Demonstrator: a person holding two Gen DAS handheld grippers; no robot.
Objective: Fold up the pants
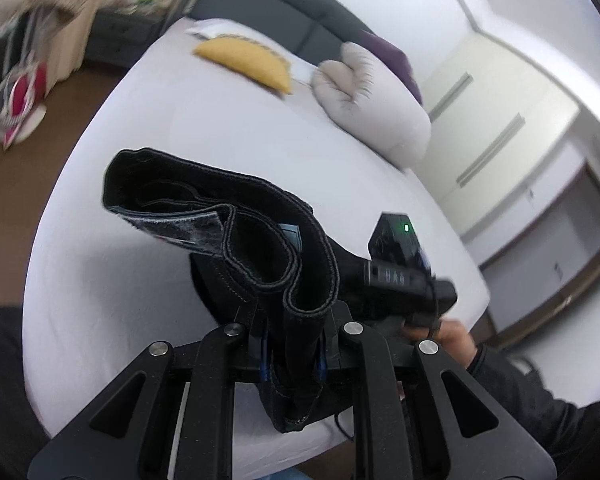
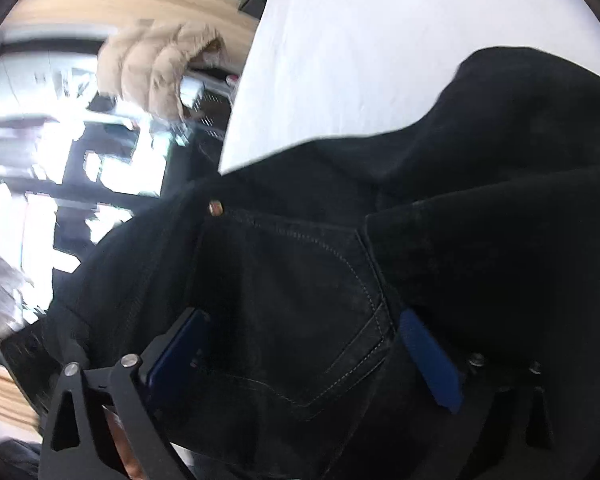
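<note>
Holding item: black denim pants [image 1: 260, 240], lifted above white-sheeted bed [image 1: 140, 120]. Left gripper [image 1: 292, 354] pinches bunched waistband; right gripper [image 2: 300, 356] clamps the pocket area, likely to stretch fabric flat for folding.

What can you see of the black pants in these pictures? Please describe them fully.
The black pants look like denim with light contrast stitching. A back pocket with a copper rivet shows in the right wrist view. The left tongs are shut on a bunched part with thick hems, held up above the white bed. The right tongs clamp the pocket area between blue pads. The cloth hangs rumpled, not yet folded.
</note>
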